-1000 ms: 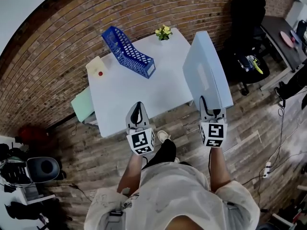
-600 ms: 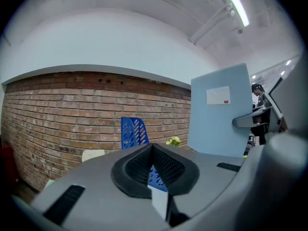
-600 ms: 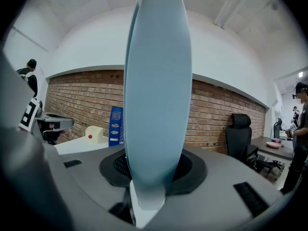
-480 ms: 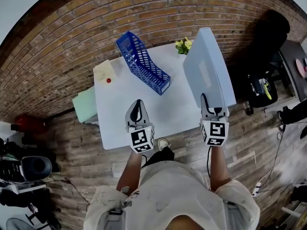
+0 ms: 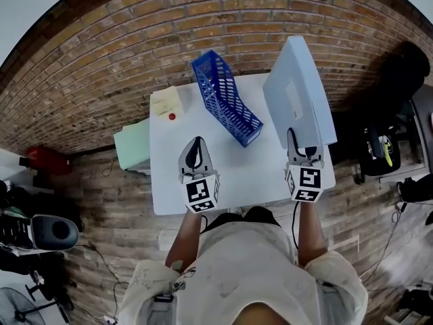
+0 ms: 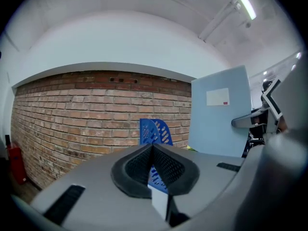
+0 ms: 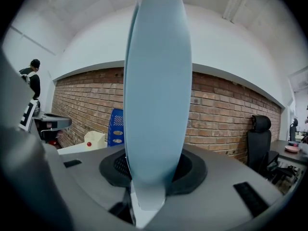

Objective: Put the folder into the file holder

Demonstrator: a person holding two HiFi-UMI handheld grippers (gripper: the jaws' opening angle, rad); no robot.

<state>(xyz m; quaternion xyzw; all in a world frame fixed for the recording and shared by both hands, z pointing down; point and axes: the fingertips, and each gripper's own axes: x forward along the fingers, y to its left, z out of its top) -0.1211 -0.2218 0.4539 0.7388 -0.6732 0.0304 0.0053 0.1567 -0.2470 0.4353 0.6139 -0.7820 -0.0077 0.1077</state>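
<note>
Closer to the bench (image 5: 169,181) now, the right hand-held gripper (image 5: 295,141) clamps the upright folder (image 5: 298,90); the left hand-held gripper (image 5: 196,152) is closed, empty. Insertion into the file holder (image 5: 226,100), ahead-left, remains.

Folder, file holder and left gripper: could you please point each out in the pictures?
folder (image 5: 298,93), head view, middle of its broad pale-blue face.
file holder (image 5: 226,101), head view, on its blue lattice side.
left gripper (image 5: 196,143), head view, at its closed fingertips.

Pale blue folder (image 5: 298,93) upright, edge-on, right of blue mesh file holder (image 5: 226,100) standing on white table (image 5: 176,175).
</note>
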